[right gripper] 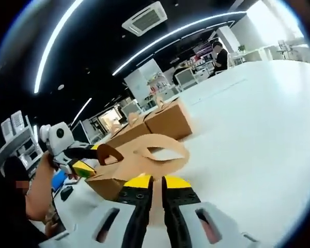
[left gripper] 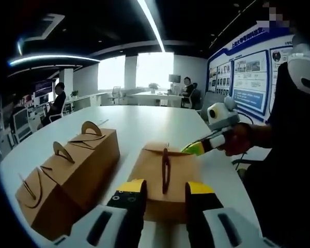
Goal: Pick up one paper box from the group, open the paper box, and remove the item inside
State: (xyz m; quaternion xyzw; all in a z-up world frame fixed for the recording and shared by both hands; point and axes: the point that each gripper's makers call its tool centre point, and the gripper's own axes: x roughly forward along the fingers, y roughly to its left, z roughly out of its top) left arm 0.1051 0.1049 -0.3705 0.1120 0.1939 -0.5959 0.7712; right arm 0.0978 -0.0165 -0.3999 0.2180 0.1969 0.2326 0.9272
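Note:
A brown paper box (left gripper: 154, 170) with a slotted handle lies on the white table (left gripper: 144, 124) right ahead of my left gripper (left gripper: 164, 190). Its yellow-tipped jaws stand open, apart, at the box's near end. My right gripper (left gripper: 195, 149) comes in from the right, held by a hand, touching the box's far right corner. In the right gripper view that same box (right gripper: 111, 183) sits just beyond my right gripper (right gripper: 157, 182), which is shut on the box's light curved handle flap (right gripper: 163, 150). The left gripper (right gripper: 83, 167) shows at the box's far end, beside a dark handle flap.
Two more brown paper boxes (left gripper: 90, 150) (left gripper: 39, 199) stand side by side left of the first one, seen as well further back (right gripper: 168, 120). People sit at desks across the office. A blue notice board (left gripper: 248, 77) hangs on the right wall. The table stretches wide and white beyond.

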